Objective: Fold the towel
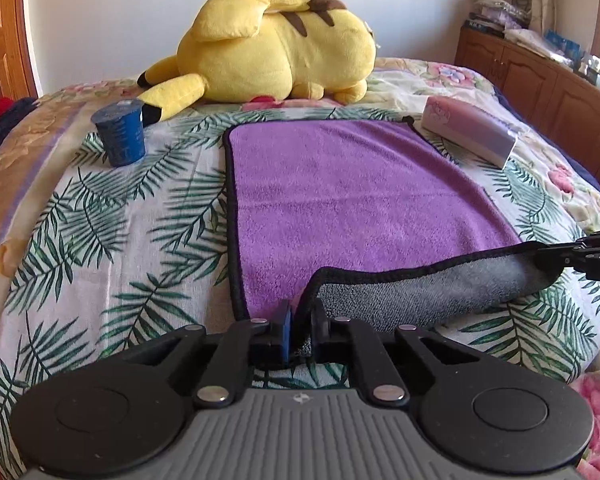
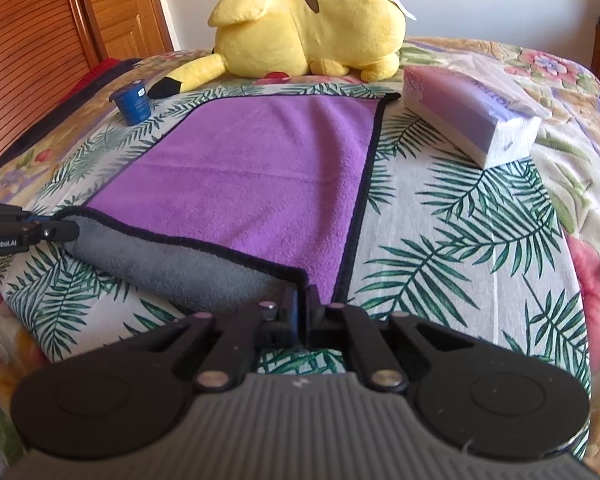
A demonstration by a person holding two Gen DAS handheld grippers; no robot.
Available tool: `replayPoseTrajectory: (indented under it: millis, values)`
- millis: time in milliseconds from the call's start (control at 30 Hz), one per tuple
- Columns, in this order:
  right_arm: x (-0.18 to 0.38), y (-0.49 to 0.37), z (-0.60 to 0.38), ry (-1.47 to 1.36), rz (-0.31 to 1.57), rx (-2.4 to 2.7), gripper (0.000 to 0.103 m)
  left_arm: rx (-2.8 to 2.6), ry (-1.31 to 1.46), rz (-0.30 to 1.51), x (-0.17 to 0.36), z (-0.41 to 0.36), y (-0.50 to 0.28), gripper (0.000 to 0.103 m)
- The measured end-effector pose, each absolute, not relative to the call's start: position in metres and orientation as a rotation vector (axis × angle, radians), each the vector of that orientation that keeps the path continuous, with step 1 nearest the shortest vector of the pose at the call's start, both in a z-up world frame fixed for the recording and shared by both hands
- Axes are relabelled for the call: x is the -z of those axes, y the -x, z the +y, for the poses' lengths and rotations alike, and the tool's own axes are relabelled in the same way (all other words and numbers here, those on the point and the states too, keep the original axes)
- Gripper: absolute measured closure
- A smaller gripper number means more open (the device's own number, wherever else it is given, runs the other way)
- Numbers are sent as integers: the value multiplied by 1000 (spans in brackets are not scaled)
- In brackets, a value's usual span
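The towel [image 1: 340, 196], purple on top with a grey underside and a dark bound edge, lies spread flat in the middle of the bed, its far edge toward twelve o'clock. Only its near edge is raised: the hem is turned up so a grey strip shows along it. The left gripper [image 1: 300, 326] has its jaws drawn narrow on the near-left corner, and the right gripper [image 2: 304, 312] is pinched narrow on the near-right corner, each seen at the other camera's side edge. Judging from this, the fold has only begun; the near edge has yet to be carried over to the far edge, and any second fold remains. The bedspread [image 2: 452, 240] under it is white with green palm leaves and looks soft and slightly rumpled. At about eleven o'clock from the towel stands a small blue cup [image 1: 120, 136], at twelve o'clock a big yellow plush toy [image 1: 276, 44] lies on its side, and at one o'clock a pink tissue pack [image 2: 468, 116] sits just beside the far-right corner, possibly touching it. Beyond are a pale wall, a wooden door [image 2: 120, 4] to the left and a wooden cabinet [image 1: 540, 84] with clutter to the right.
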State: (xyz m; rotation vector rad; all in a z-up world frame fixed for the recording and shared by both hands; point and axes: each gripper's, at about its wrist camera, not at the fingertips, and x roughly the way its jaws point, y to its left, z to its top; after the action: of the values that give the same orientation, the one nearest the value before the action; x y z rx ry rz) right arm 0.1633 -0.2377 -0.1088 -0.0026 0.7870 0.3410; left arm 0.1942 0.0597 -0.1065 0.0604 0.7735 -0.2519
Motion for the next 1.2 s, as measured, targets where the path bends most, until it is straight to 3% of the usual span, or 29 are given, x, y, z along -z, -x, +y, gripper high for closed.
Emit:
replayPoseTrajectory:
  millis: [733,1200]
  values:
    - [67,-162,-230,55,582,-389,99,257,-26,588,60,62,-190,103]
    - [44,-171,-225,86,495,-400,99,269,-32,564,40,60,-198,103]
